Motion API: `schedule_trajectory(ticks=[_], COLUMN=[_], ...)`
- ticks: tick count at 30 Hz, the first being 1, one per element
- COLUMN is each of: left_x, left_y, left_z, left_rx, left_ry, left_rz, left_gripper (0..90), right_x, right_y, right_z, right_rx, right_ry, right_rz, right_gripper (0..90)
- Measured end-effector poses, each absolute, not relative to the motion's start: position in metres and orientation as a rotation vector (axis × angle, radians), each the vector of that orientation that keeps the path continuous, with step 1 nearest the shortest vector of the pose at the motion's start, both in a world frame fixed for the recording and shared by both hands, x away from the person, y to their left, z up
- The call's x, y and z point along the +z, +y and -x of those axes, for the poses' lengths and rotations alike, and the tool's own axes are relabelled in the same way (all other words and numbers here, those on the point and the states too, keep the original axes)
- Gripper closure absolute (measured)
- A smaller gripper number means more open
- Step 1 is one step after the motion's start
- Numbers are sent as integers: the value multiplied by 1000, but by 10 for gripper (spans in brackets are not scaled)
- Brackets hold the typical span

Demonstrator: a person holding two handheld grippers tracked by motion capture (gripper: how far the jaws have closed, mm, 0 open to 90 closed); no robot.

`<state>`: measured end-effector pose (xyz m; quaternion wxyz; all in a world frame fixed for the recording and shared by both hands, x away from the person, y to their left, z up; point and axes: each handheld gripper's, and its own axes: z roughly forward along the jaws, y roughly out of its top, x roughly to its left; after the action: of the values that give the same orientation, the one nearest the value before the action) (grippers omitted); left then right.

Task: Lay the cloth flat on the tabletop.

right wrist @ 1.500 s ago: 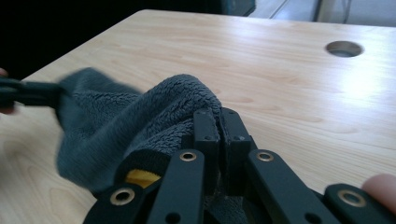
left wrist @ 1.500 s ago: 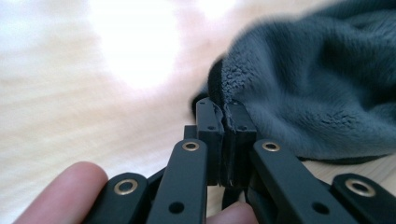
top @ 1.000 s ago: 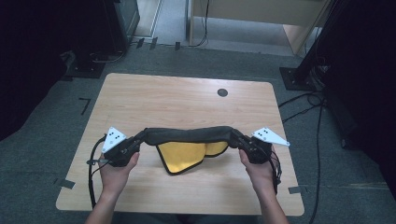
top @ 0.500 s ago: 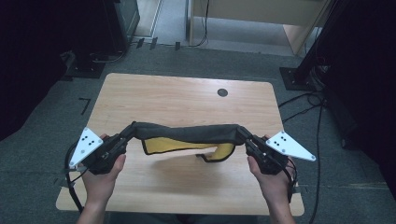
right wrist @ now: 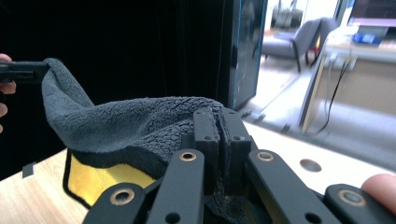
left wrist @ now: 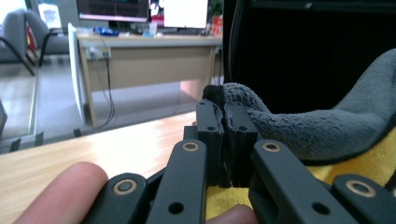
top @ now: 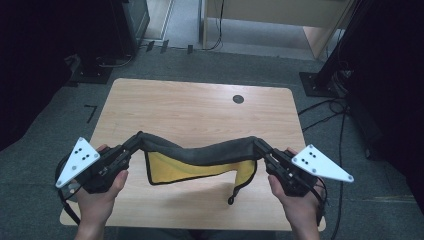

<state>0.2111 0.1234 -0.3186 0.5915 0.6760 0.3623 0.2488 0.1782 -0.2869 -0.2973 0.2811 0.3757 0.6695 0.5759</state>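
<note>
Here's the rounded light-wood table (top: 200, 107), a small dark round hole (top: 238, 99) near its far edge, and strung above its near half is the soft grey towel with the yellow underside and black trim (top: 200, 155). It hangs between both tools, sagging in the middle, the yellow face drooping toward the tabletop and a loose cord end (top: 231, 200) dangling at the right. This looks like the lift-and-spread step: the cloth is up off the wood, held by two opposite ends.

The left gripper (top: 134, 142) has its jaws clamped tight on the towel's left corner; in the left gripper view the grey pile bunches right between the black pads (left wrist: 208, 135). The right gripper (top: 258, 145) is pinched just as firmly on the right corner, fabric wedged in its jaws in the right gripper view (right wrist: 219, 140).

Next, I'd judge, comes pulling the two hands apart to take out the sag, then laying the cloth flat or folding it over, without either pinch slipping.
</note>
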Motion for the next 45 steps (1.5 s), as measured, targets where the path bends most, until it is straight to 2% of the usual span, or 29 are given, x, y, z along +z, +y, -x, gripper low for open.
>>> schedule_trajectory(ticks=[1, 2, 3, 5, 6, 7, 8, 10, 13, 18, 26, 29, 32, 34, 36, 40, 42, 45], left_x=[-322, -322, -327, -334, -340, -348, -356, -371, -400, -454, -487, -507, -514, -513, -514, -512, -512, -511], left_y=[119, 119, 114, 110, 109, 110, 114, 122, 125, 121, 106, 104, 105, 105, 104, 106, 109, 114], left_z=[-236, -236, -280, -321, -345, -363, -377, -389, -385, -372, -341, -325, -320, -319, -317, -315, -316, -315], left_rx=[559, 559, 559, 589, 606, 622, 605, 560, 552, 494, 509, 561, 578, 579, 584, 541, 493, 407], left_ry=[874, 874, 946, 1044, 1123, 1190, 1237, 1294, 1281, 1338, 1313, 1310, 1303, 1302, 1296, 1266, 1267, 1277], left_rz=[-1601, -1601, -1605, -1618, -1612, -1590, -1573, -1564, -1624, -1743, -1920, -2028, -2023, -2038, -2024, -2036, -2029, -2010], left_gripper=[864, 864, 864, 851, 805, 701, 639, 545, 498, 495, 469, 461, 465, 505, 570, 791, 868, 886], right_x=[-304, -304, -314, -326, -335, -343, -351, -361, -375, -419, -460, -488, -506, -512, -512, -512, -511, -508], right_y=[-285, -285, -282, -280, -281, -284, -287, -295, -298, -296, -285, -277, -275, -274, -273, -277, -281, -291], right_z=[-201, -201, -239, -286, -312, -336, -353, -369, -363, -348, -311, -286, -278, -277, -277, -278, -278, -277], right_rx=[1560, 1560, 1485, 1410, 1374, 1312, 1262, 1279, 1303, 1223, 1165, 1066, 987, 977, 922, 944, 957, 999], right_ry=[1843, 1843, 1860, 1870, 1865, 1846, 1818, 1769, 1789, 1901, 2032, 2146, 2175, 2166, 2145, 2139, 2149, 2167], right_rz=[-1064, -1064, -1116, -1207, -1257, -1314, -1376, -1464, -1442, -1460, -1510, -1490, -1501, -1509, -1472, -1497, -1511, -1536], right_gripper=[880, 880, 878, 827, 749, 654, 578, 500, 477, 463, 435, 417, 433, 453, 559, 767, 834, 852])
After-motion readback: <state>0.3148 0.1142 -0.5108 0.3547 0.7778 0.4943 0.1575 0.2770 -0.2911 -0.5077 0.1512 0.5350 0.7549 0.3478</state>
